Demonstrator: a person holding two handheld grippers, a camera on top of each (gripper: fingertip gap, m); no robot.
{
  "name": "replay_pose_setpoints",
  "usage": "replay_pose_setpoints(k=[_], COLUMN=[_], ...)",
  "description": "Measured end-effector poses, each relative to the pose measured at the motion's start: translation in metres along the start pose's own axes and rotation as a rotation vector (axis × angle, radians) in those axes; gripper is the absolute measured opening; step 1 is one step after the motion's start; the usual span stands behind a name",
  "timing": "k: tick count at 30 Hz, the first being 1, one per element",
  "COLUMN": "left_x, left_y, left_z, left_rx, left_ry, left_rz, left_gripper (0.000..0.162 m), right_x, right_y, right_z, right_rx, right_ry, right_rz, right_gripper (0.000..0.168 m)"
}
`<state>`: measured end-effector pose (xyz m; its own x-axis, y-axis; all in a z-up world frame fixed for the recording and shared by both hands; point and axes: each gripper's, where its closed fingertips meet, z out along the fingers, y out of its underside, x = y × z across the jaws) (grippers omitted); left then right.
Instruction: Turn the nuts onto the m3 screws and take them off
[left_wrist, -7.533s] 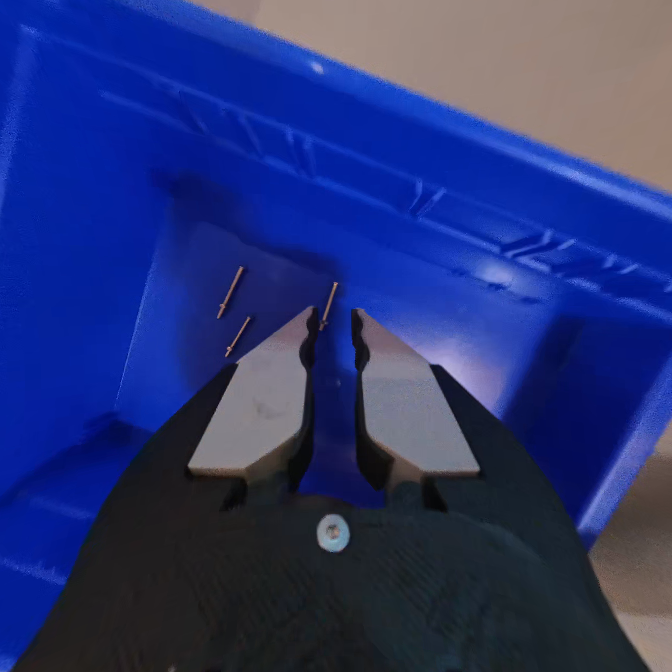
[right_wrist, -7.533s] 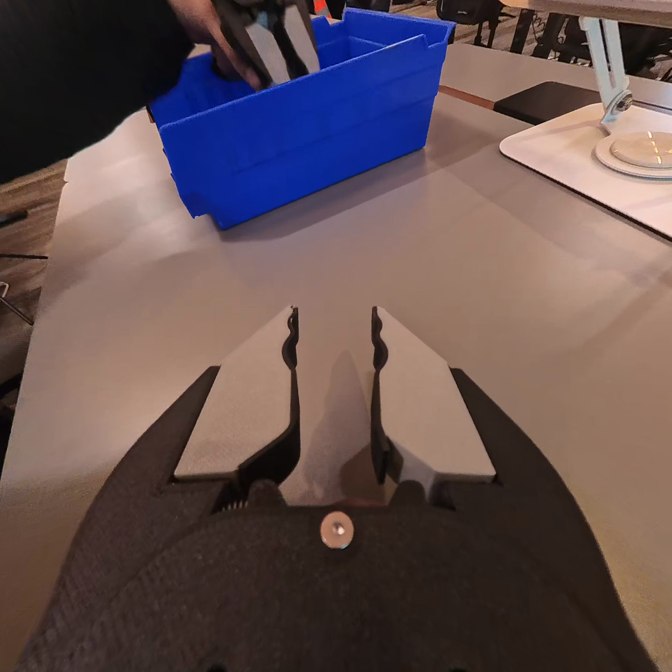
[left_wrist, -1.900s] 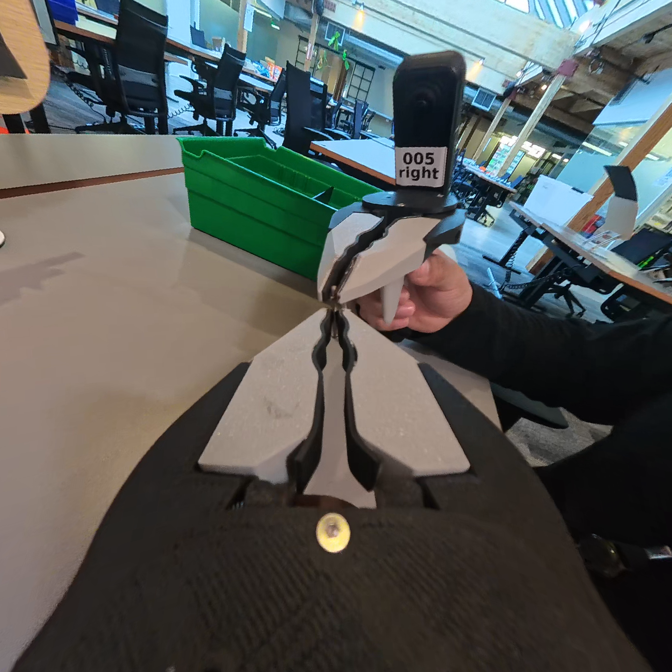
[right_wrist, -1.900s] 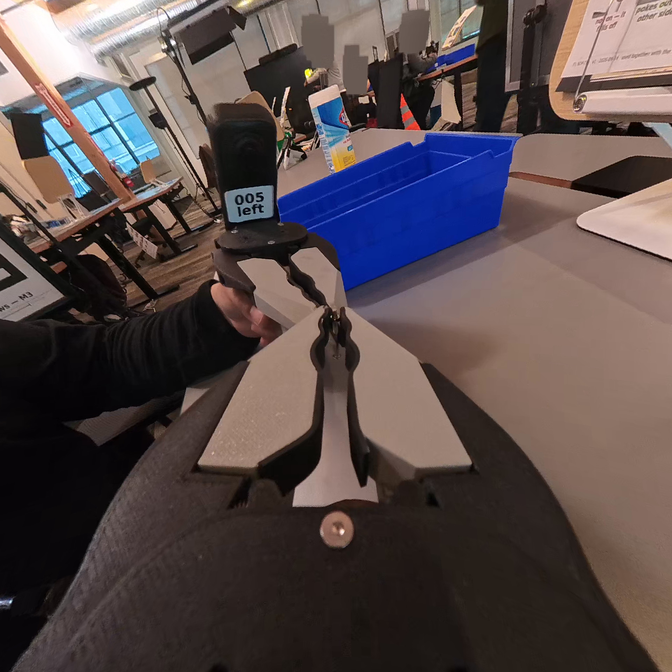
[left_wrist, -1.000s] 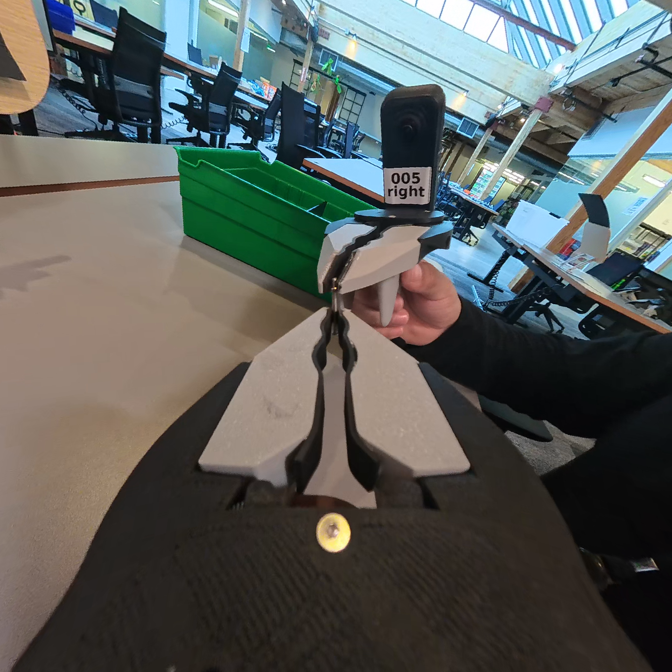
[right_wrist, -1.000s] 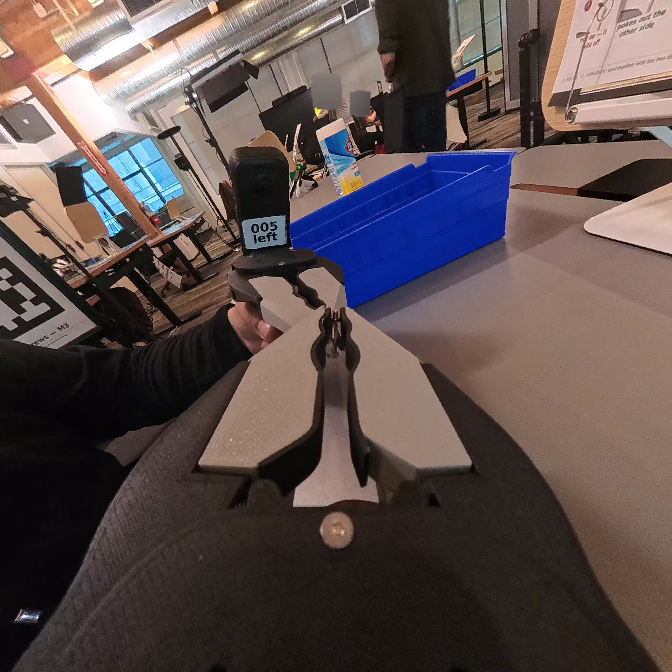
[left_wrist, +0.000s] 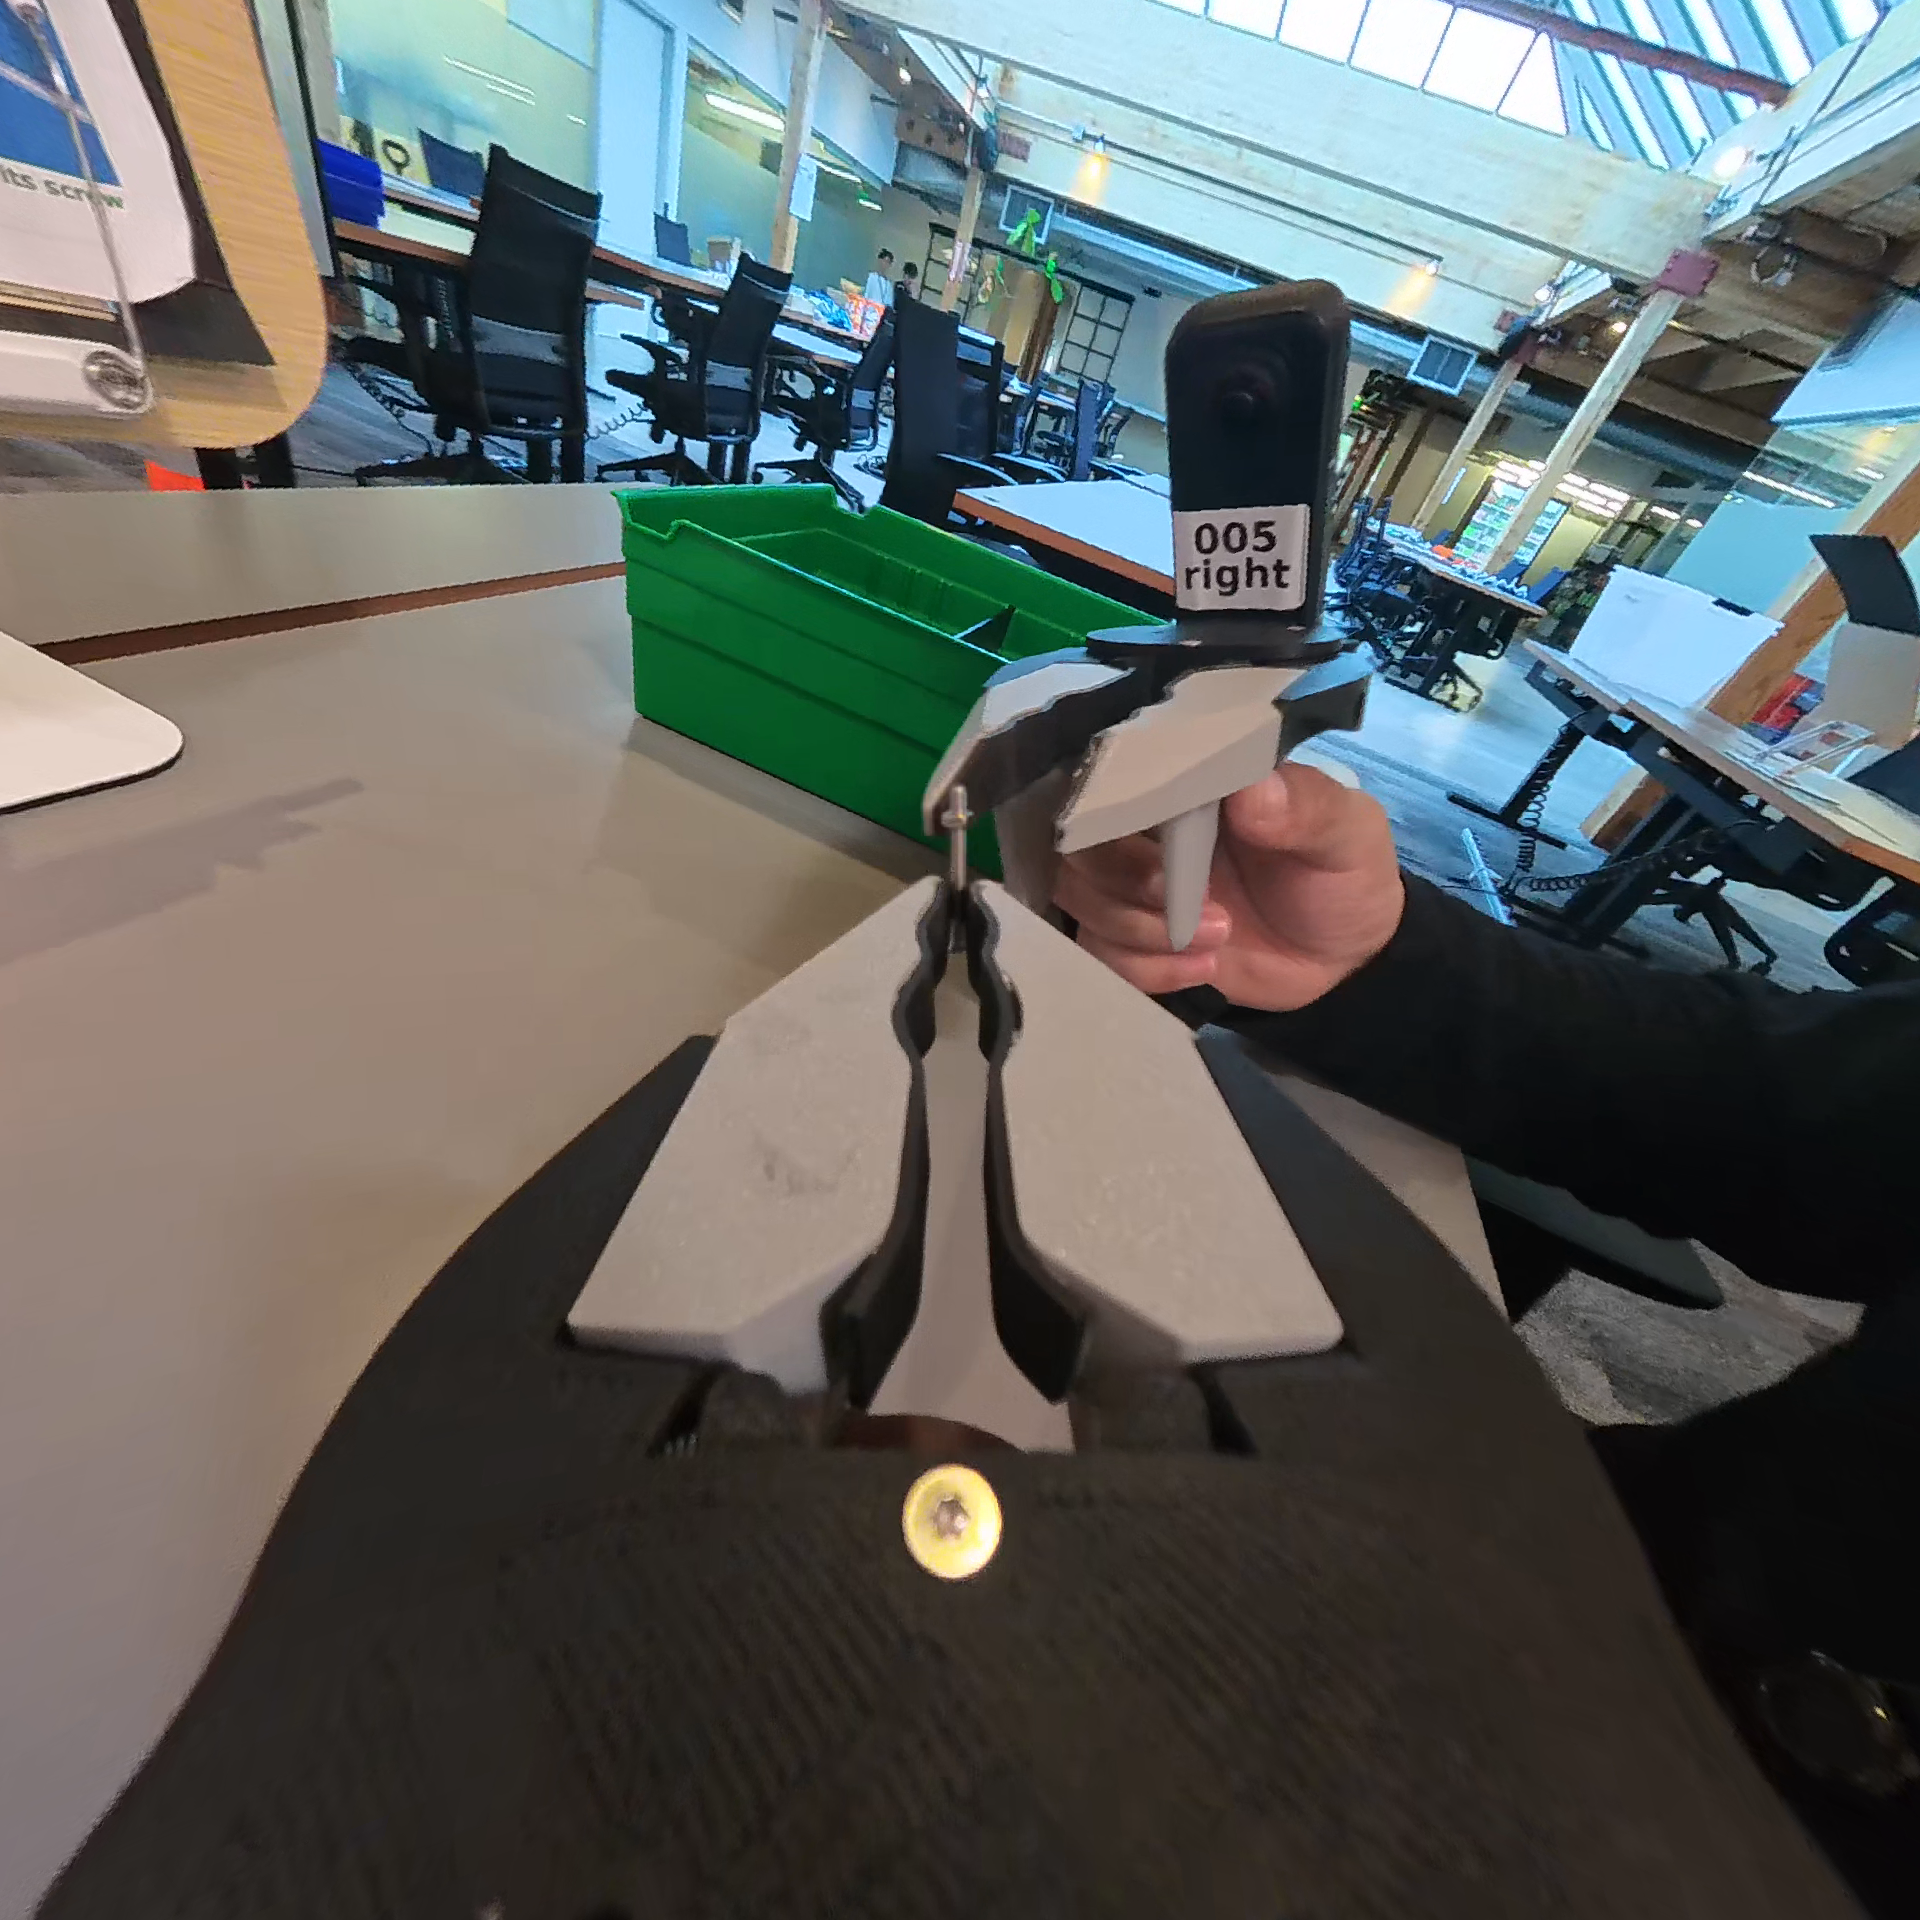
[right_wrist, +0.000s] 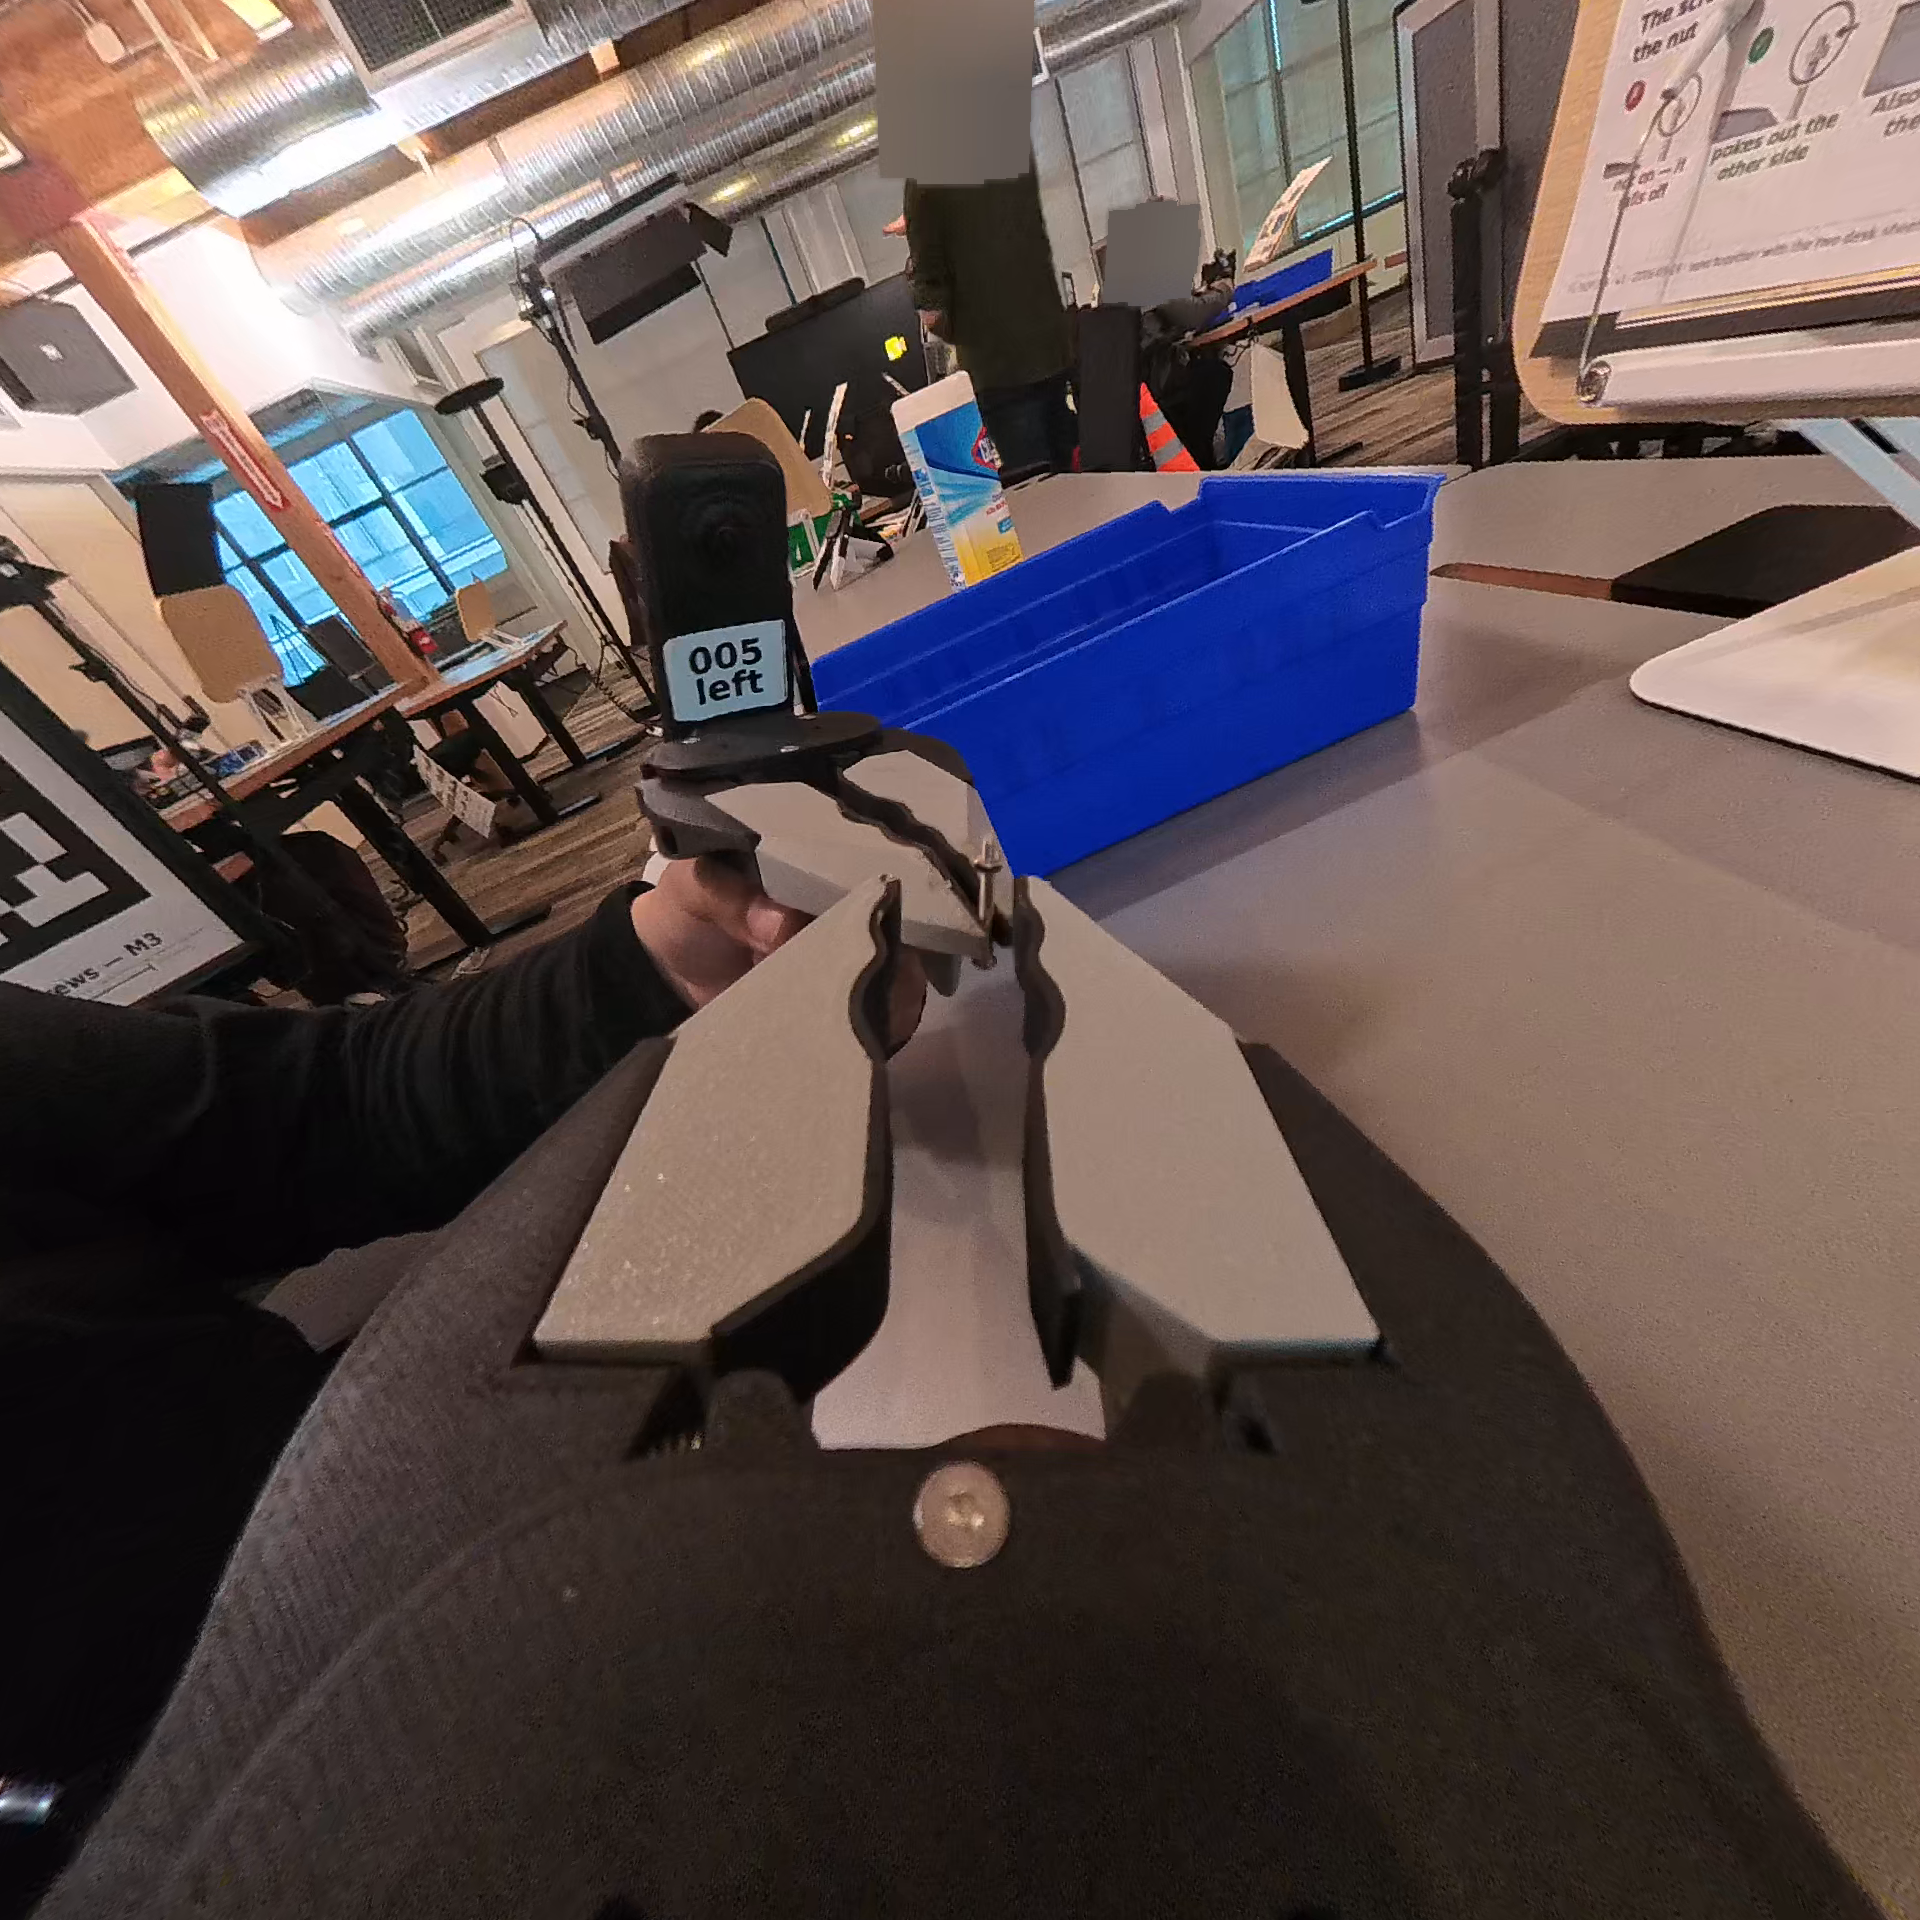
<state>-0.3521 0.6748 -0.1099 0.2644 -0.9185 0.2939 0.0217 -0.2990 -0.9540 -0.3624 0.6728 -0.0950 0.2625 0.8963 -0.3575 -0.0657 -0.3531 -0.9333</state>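
A: Two grippers listed. Left gripper (left_wrist: 954, 928): fingers clenched on the m3 screw (left_wrist: 957, 844), held upright above the grey worktop (left_wrist: 312, 883).

B: Right gripper (right_wrist: 951, 914): fingers parted, nothing gripped. A nut (left_wrist: 956, 800) is possibly seated at the screw's top; too small to confirm.

A: Green bin (left_wrist: 831, 644) and blue bin (right_wrist: 1143, 665) noted behind.

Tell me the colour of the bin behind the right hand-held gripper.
Green; the bin shows best in the left wrist view, behind the right hand-held gripper.
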Motion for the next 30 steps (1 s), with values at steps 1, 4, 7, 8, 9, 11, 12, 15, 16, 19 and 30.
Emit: replay_pose_setpoints(k=[1,4,7,8,9,11,12,15,16,19,30], left_x=[0.001,0.006,0.009,0.009,0.008,0.005,0.003,0.000,0.000,0.002,0.003], left_y=[0.001,0.002,0.003,0.003,0.003,0.001,0.000,-0.002,-0.002,-0.001,-0.005], left_z=[0.001,0.003,0.005,0.005,0.005,0.003,0.002,0.000,0.000,0.002,0.000], left_rx=[-0.003,-0.010,-0.016,-0.016,-0.015,-0.004,0.003,0.015,0.013,0.005,0.026], left_ry=[0.005,0.024,0.033,0.032,0.027,0.013,0.006,-0.006,-0.007,0.002,-0.005], left_rz=[0.004,0.011,0.017,0.018,0.019,0.015,0.009,0.001,0.002,0.009,0.015], left_gripper=[0.000,0.000,0.000,0.000,0.000,0.000,0.000,0.000,0.000,0.000,0.000], right_x=[0.000,-0.002,-0.004,-0.004,-0.003,-0.001,0.001,0.001,0.000,-0.004,-0.004], right_y=[0.000,0.000,0.002,0.002,0.002,0.000,-0.001,-0.004,-0.004,-0.003,-0.005], right_z=[0.000,0.003,0.006,0.006,0.006,0.003,0.001,-0.001,0.000,0.003,0.003], right_rx=[0.001,0.007,0.001,-0.001,0.000,0.008,0.013,0.024,0.025,0.025,0.031], right_ry=[0.003,-0.012,-0.032,-0.029,-0.021,-0.004,0.005,0.007,0.002,-0.018,-0.014], right_rz=[-0.001,0.006,0.021,0.019,0.013,0.005,0.003,0.004,0.006,0.007,-0.006], right_gripper=[0.018,0.015,0.015,0.015,0.015,0.016,0.016,0.016,0.016,0.019,0.024])
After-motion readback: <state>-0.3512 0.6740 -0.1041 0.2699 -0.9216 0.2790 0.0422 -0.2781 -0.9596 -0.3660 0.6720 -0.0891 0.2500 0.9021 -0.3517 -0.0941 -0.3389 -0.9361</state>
